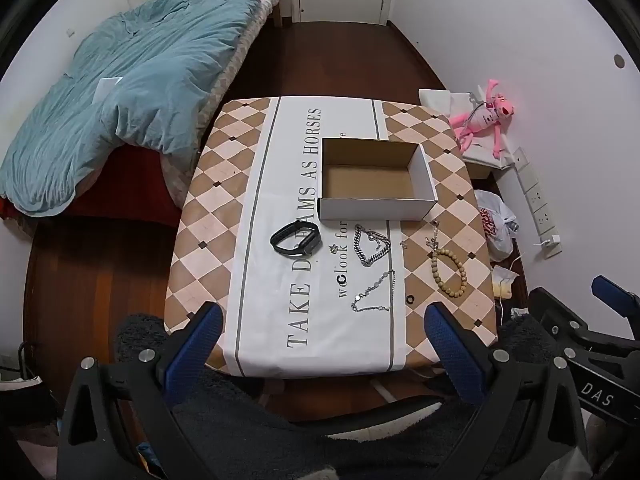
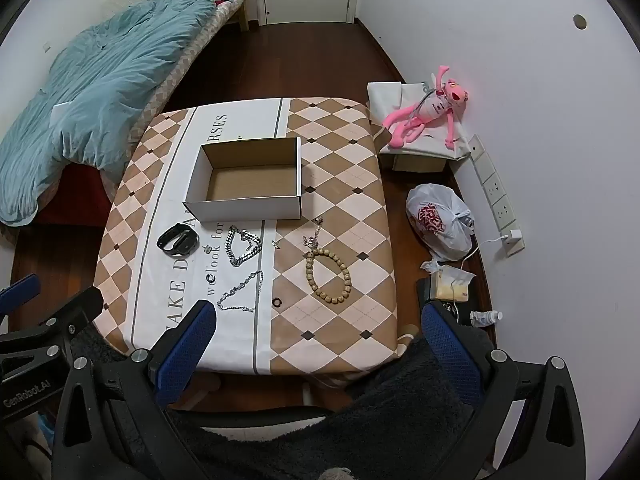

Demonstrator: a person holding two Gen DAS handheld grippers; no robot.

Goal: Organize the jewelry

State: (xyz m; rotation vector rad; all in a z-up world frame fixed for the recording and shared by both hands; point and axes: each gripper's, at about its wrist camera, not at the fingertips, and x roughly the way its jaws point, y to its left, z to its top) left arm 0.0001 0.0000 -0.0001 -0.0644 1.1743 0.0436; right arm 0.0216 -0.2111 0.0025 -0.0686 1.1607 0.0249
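A: Both claws hang above the near edge of the worktop (image 1: pixel 208 184), tilted steeply down. The left claw (image 1: pixel 322 334) gapes fully, nothing between its blue pads, and the right claw (image 2: pixel 316 332) is just as wide and just as bare.

B: Where's the jewelry from there?

A: All ahead of the claws, short of the cardboard box (image 1: pixel 376 180), which sits farthest off and looks empty. The thin silver chain (image 2: pixel 242 292) lies just ahead of the right claw's left finger. Beyond it sits the heavy silver link chain (image 1: pixel 370 246), with the black wristband (image 1: pixel 294 238) ahead of the left claw's left finger. The wooden bead bracelet (image 2: pixel 328 276) is ahead and right of centre for the right claw.

B: How would they handle?

A: My guess: the chains are limp and slippery, so pinch a bunched stretch. The beads look light and rigid; grip across the strand. The band seems springy; take its thick face.
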